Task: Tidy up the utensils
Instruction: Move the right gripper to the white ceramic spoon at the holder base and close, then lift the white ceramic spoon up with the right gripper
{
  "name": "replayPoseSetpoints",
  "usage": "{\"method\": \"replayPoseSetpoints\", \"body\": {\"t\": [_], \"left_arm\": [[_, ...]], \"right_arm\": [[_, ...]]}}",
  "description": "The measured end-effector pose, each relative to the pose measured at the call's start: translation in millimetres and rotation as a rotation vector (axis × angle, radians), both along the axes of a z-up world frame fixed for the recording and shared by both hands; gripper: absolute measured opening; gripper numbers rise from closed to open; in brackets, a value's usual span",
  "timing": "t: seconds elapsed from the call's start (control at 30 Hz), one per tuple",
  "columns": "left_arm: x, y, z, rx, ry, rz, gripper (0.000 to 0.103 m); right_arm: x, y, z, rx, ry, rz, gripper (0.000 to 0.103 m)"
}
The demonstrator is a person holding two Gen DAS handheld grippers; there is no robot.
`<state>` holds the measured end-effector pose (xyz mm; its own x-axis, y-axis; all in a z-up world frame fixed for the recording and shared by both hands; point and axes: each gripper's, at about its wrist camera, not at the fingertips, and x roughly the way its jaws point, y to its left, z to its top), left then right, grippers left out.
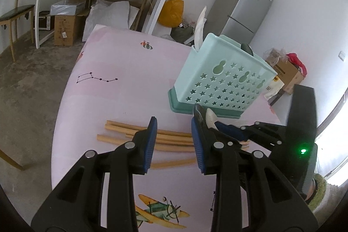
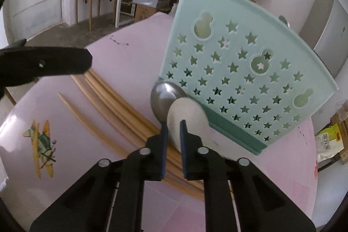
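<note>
Pink cartoon-print tablecloth (image 1: 113, 101) covers the table; cluttered storeroom behind. Mint-green star-perforated plastic utensil holder (image 2: 243, 71) stands upright, centre-right in both views, contents mostly hidden; a white spoon handle (image 1: 200, 27) sticks out of its top. Right gripper (image 2: 173, 126) is nearly closed around a white ceramic spoon (image 2: 187, 116); pad contact is hard to make out. Its bowl points toward the holder's base, beside a steel spoon (image 2: 164, 97), handles hidden. Left gripper (image 1: 174, 129) hangs part-open, empty, over bamboo chopsticks (image 1: 121, 126) lying lengthwise left-right, ends cut off by fingers.
</note>
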<state>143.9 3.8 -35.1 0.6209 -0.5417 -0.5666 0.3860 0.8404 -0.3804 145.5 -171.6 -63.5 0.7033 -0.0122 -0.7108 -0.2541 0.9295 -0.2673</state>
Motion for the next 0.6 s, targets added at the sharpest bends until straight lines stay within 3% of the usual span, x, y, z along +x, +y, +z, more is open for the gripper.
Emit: {"method": "replayPoseSetpoints", "body": {"t": [0.3,0.6], "left_arm": [[10.4,-10.2,2.6,-0.041,0.032,-0.035,0.030],[48.2,-32.2,-12.0,-0.098,0.192,-0.098,0.028]], "right_arm": [[-14.1,-14.5,15.1,0.019,-0.064,-0.015,0.004],[-42.6,-62.8,63.5,0.195,-0.148,-0.082,0.003]]}}
